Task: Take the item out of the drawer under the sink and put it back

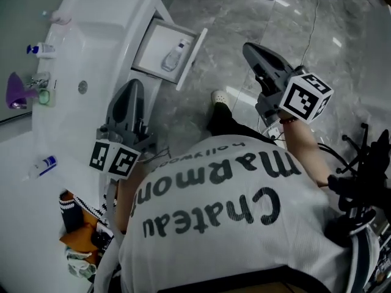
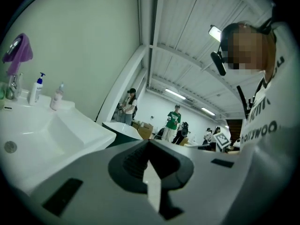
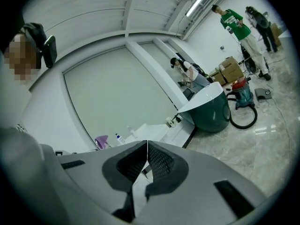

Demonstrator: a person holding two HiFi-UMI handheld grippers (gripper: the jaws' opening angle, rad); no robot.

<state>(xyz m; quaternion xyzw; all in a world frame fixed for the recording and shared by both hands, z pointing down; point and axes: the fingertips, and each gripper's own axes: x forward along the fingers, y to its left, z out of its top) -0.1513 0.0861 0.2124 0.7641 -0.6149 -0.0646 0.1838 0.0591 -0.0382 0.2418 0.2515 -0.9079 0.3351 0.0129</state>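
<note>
A person in a white printed T-shirt [image 1: 244,224] stood at a white sink [image 1: 91,35] with a gripper in each hand. The drawer [image 1: 190,58] under the sink stood pulled out over the grey marble floor [image 1: 244,11], on the far side of both grippers. A clear bottle [image 1: 174,56] lay inside it on its side, touched by neither gripper.

The left gripper [image 1: 132,87] hovered just beside the sink's front edge, near the drawer. Its fingers were pressed together with nothing between them. The right gripper [image 1: 252,49] was held over the floor to the right of the drawer, well apart from it. Its fingers were likewise closed tight and empty.

A purple cloth [image 1: 18,90] hung over the tap at the far left. A blue-capped bottle [image 1: 40,49] stood on the sink's rim nearby, and a small tube [image 1: 44,165] lay on the counter nearer the person. One pale shoe [image 1: 219,96] showed on the floor between the grippers.
</note>
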